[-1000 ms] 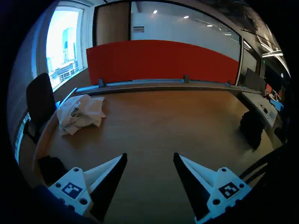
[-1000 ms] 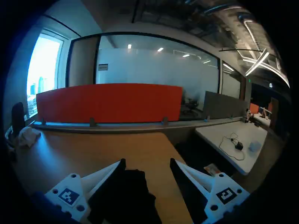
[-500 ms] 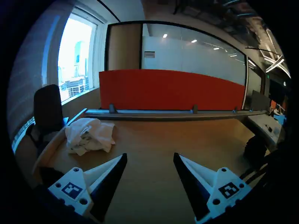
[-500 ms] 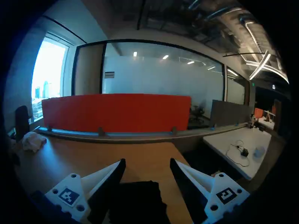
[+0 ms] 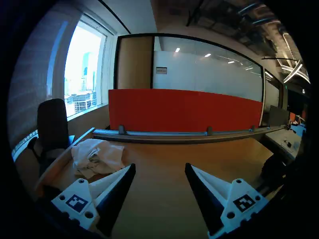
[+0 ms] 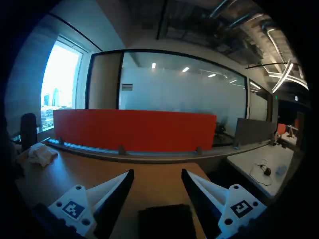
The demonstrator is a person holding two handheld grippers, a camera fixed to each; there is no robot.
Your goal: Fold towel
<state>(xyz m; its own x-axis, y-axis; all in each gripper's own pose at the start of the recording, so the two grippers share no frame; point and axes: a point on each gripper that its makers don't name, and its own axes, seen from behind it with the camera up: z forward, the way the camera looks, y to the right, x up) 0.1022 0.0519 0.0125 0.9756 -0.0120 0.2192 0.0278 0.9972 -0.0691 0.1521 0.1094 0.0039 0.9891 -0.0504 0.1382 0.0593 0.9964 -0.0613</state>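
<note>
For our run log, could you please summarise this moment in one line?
left tool open | right tool open | towel crumpled on desk, untouched | fold not begun

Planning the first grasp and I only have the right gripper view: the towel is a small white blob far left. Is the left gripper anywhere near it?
Observer: Yes. In the left gripper view the towel lies just ahead of the left gripper, left of its centre line.
Operator: Gripper open?
Observer: Open, with bare desk showing in the gap.
Operator: Towel flat?
Observer: No, it is crumpled in a heap near the desk's edge, by the black chair.
</note>
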